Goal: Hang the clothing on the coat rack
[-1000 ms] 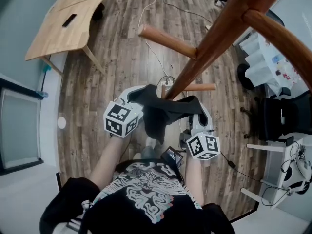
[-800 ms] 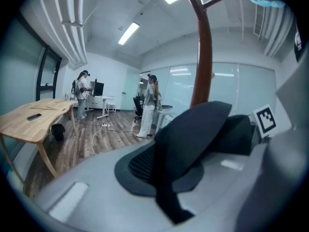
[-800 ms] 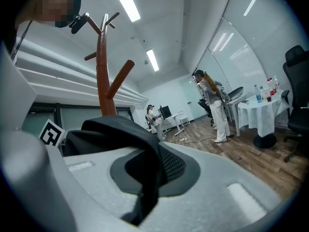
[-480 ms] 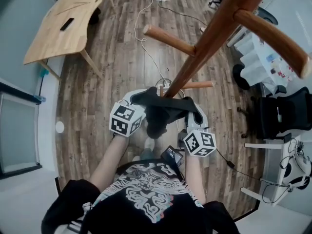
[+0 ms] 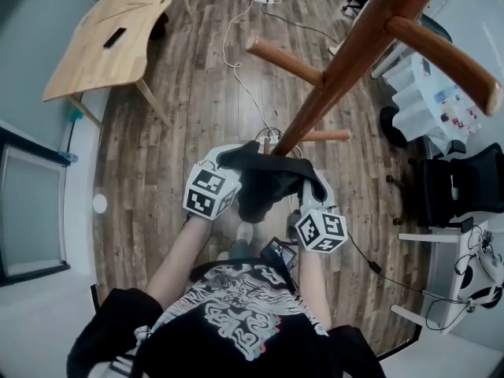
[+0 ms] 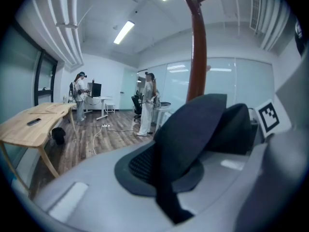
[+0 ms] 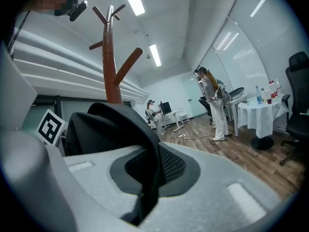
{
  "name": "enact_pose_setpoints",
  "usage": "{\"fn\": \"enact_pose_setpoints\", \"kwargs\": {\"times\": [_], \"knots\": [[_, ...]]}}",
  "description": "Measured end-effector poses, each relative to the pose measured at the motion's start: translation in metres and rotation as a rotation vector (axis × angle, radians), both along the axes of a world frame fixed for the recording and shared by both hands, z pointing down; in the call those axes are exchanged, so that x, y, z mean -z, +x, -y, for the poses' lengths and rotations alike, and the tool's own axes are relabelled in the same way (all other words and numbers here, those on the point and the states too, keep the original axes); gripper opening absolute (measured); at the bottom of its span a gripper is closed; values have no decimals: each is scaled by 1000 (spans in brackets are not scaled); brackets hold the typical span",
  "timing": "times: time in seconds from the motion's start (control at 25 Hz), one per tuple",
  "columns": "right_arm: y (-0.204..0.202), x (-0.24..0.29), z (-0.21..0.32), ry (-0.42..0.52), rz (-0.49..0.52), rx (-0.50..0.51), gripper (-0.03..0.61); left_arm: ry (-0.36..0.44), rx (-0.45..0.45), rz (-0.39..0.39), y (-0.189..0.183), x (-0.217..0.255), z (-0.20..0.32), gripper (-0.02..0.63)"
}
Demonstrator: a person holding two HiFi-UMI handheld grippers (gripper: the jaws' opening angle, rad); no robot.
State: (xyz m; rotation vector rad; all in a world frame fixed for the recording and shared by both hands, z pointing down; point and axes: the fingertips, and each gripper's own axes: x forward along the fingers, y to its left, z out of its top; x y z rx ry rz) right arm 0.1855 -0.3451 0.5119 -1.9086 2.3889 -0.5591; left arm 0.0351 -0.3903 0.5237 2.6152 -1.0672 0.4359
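Plank floor (image 5: 197, 93) spreads out below me, with a desk (image 5: 110, 42) well off to the left of my left gripper (image 5: 223, 162). That gripper's jaws are pressed together on one edge of the dark garment (image 5: 264, 183), with a fold pinched between them. From there the garment spans across, sagging in the middle, just ahead of both grippers and close to the rack (image 5: 331, 85) pole; whether it touches the pole I cannot tell. One long peg (image 5: 283, 60) juts out well beyond the left gripper, and a short peg (image 5: 324, 136) sits just ahead of my right gripper (image 5: 317, 186). That one is likewise clamped tight on the garment's other edge. A chair (image 5: 457, 183) stands well off to its right
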Motion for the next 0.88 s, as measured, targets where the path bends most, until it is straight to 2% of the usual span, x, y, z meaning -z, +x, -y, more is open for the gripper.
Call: {"fn": "enact_pose_setpoints", "kwargs": {"times": [0.12,0.24,0.56,0.76,0.88], "knots": [[-4,0,-2,-4,1,18,9,8,2,16,0,0,0,2],[-7,-1,-4,-5,-26,17,9,-30,5,-6,-1,-3,1,5],[-6,-1,-9,-23,-41,-2,29,-29,10,36,-5,-3,-4,5],[-2,-3,-15,-29,-28,-12,38,-45,29,26,-7,-2,-9,72],[-5,-3,-19,-31,-29,-9,38,-44,31,28,-10,-3,-14,88]]}}
